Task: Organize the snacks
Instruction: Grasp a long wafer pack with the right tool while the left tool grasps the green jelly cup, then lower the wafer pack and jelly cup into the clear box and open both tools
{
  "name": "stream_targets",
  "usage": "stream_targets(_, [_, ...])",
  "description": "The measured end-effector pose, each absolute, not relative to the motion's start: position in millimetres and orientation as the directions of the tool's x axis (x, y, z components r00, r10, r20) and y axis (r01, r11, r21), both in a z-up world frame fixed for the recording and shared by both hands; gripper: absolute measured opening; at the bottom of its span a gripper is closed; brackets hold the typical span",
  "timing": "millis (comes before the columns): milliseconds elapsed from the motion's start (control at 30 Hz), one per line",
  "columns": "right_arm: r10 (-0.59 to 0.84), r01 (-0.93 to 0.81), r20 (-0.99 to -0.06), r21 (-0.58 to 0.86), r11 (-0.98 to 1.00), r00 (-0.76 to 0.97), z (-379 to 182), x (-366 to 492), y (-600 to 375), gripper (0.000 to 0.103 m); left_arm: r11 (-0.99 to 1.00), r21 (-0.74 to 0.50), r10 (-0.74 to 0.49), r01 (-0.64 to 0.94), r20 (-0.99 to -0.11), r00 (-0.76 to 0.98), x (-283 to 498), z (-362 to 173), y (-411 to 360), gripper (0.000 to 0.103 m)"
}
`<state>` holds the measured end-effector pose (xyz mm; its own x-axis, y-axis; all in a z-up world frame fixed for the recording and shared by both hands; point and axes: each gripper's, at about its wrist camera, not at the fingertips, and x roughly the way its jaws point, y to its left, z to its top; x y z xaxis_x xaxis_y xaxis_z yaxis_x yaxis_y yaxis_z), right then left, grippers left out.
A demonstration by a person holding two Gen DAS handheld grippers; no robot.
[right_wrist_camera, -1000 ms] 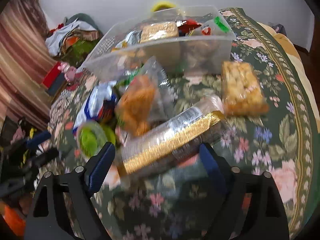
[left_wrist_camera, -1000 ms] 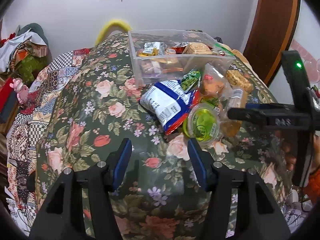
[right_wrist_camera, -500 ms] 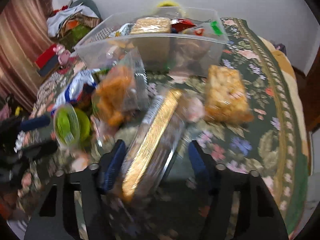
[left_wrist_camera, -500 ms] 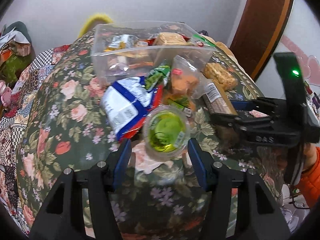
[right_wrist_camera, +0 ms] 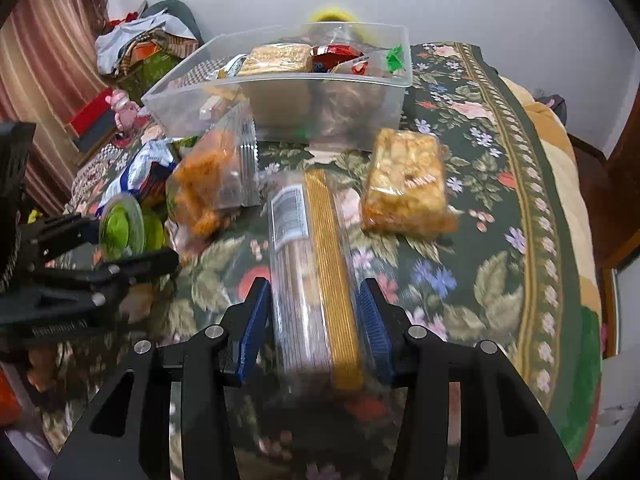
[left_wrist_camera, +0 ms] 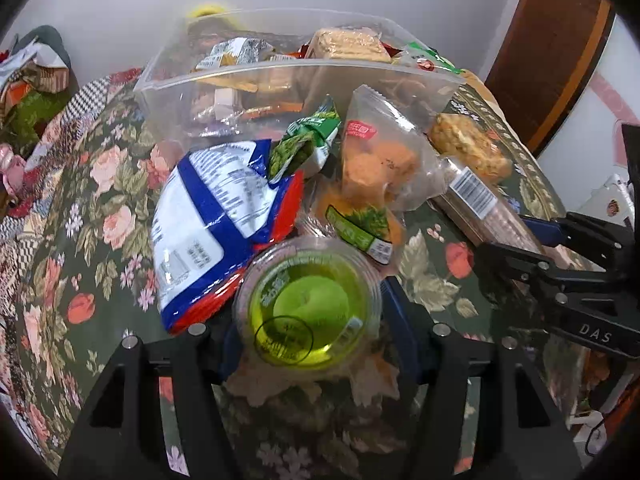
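So the right gripper (right_wrist_camera: 316,320) has just been closing and its blue pads sit tight against both sides of the long cracker sleeve (right_wrist_camera: 316,264) with the gold stripe, which lies on the floral cloth (right_wrist_camera: 500,208) pointing toward the clear bin (right_wrist_camera: 280,96) at the far end. The left gripper (left_wrist_camera: 312,340) has just been opening, jaws apart with the green jelly cup (left_wrist_camera: 306,316) sitting between them; can't tell if the pads touch it. Blue-and-white chip bag (left_wrist_camera: 208,232) is just left of the cup, orange snack pouch (left_wrist_camera: 380,164) beyond it, rice cracker pack (right_wrist_camera: 408,184) right of the sleeve.
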<state>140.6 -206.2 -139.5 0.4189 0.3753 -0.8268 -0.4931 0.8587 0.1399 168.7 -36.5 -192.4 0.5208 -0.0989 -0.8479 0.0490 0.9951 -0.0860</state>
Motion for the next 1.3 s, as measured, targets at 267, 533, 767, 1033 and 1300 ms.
stream_targets(267, [0.399, -0.486, -0.804, 0.160, 0.859, 0.440, -143, 143, -204, 0.037, 0.996, -0.050, -0.084, 0.075, -0.811, 0.579, 164, -193, -39, 0.057])
stream_targets(533, [0.410, -0.467, -0.772, 0.168, 0.868, 0.485, -122, 134, -218, 0.033, 0.994, -0.080, -0.112, 0.079, -0.785, 0.610, 154, -169, -33, 0.057])
stream_targets(767, [0.418, -0.472, -0.735, 0.151, 0.868, 0.533, -99, 130, -219, 0.033, 0.989, -0.117, -0.145, 0.086, -0.731, 0.667, 150, -129, -26, 0.057])
stream_targets(1033, [0.446, -0.485, -0.670, 0.145, 0.862, 0.594, -64, 143, -209, 0.033, 0.990, -0.118, -0.133, 0.071, -0.678, 0.723, 163, -91, -11, 0.057])
stream_targets(1300, [0.454, -0.492, -0.619, 0.124, 0.862, 0.640, -39, 168, -194, 0.033, 0.991, -0.130, -0.119, 0.043, -0.659, 0.743, 197, -73, 9, 0.057])
